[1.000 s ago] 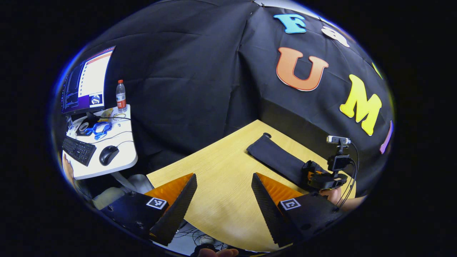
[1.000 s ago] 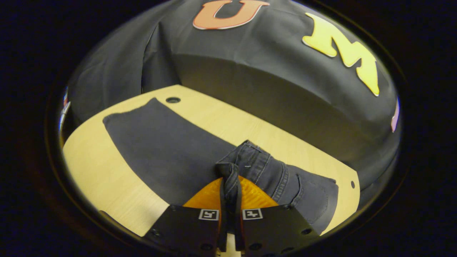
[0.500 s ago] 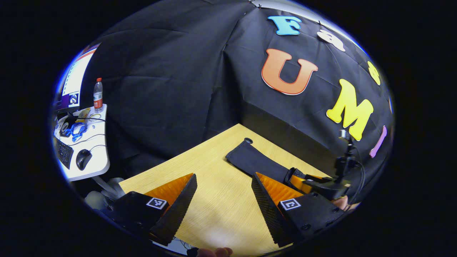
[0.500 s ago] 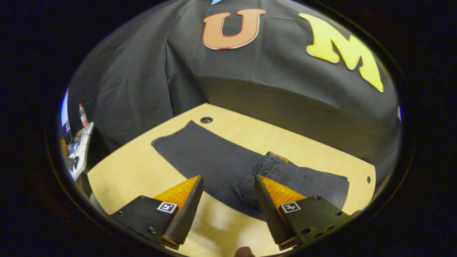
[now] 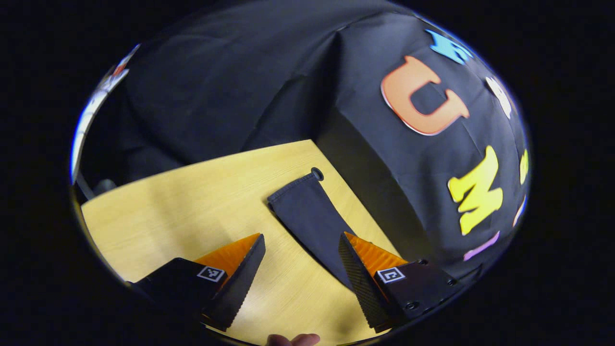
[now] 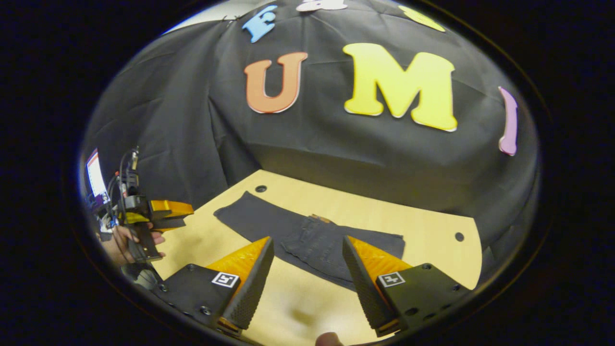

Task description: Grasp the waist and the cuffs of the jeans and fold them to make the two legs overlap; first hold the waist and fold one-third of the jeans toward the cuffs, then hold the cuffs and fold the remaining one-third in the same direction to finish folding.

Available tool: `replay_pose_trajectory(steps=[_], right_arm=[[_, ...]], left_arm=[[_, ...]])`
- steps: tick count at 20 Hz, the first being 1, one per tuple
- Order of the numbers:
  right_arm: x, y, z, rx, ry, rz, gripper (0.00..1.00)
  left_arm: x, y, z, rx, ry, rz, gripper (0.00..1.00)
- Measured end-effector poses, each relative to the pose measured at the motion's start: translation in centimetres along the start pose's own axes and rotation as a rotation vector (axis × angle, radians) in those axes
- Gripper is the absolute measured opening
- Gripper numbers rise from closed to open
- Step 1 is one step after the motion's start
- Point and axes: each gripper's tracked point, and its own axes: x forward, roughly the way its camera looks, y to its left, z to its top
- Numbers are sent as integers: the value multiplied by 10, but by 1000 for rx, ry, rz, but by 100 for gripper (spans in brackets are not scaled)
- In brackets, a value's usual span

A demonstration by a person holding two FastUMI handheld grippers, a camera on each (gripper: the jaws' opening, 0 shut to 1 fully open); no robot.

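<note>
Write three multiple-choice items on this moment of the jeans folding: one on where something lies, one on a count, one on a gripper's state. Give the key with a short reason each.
1. Where does the folded waist end of the jeans lie?
A. on top of the legs, on the table
B. hanging off the table edge
C. held up in the air

2. How many round holes in the tabletop show in the right gripper view?
A. none
B. two
C. five

3. What is the state of the right gripper?
A. shut on the waist
B. shut on nothing
C. open, holding nothing

Key: 1 A, the waistband rests flat over the leg cloth on the wood. 2 B, one hole sits near the cuffs and another hole near the right end. 3 C, its fingers stand apart with bare table and jeans between them.
</note>
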Motion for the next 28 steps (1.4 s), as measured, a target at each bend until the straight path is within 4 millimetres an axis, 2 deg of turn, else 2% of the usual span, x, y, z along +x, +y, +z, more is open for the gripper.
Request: replay_pose_trajectory(steps=[2,3,5,7,9,11,16,21,23,26,27,28], right_arm=[[-13,-31,-5,49,10,-50,89],[-20,-45,-7,65,17,-70,89],[-29,-70,-18,83,40,-119,89],[-38,-95,-26,114,63,-165,88],[-45,-112,-33,128,78,-200,89],[-48,-125,-42,130,97,-227,90],[-38,-129,-54,152,133,-234,89],[-35,-128,-61,136,161,-237,90],[-34,-129,-65,152,174,-245,89],[-34,-130,-70,185,182,-259,89],[-35,-131,-72,186,181,-265,89],[-36,-132,-70,186,177,-270,90]], left_arm=[[24,9,-6,-125,40,0,99],[27,12,-1,-180,59,-12,99],[50,16,-5,-240,100,-36,99],[73,26,0,-275,90,-43,100],[90,28,1,-314,85,-42,99],[98,28,2,-323,80,-53,99],[119,16,8,-280,68,-55,99],[142,0,20,-349,37,-108,99],[151,-3,17,-335,42,-113,95],[160,-8,14,-327,51,-124,80],[159,-9,14,-323,53,-131,78],[157,-11,15,-325,46,-140,84]])
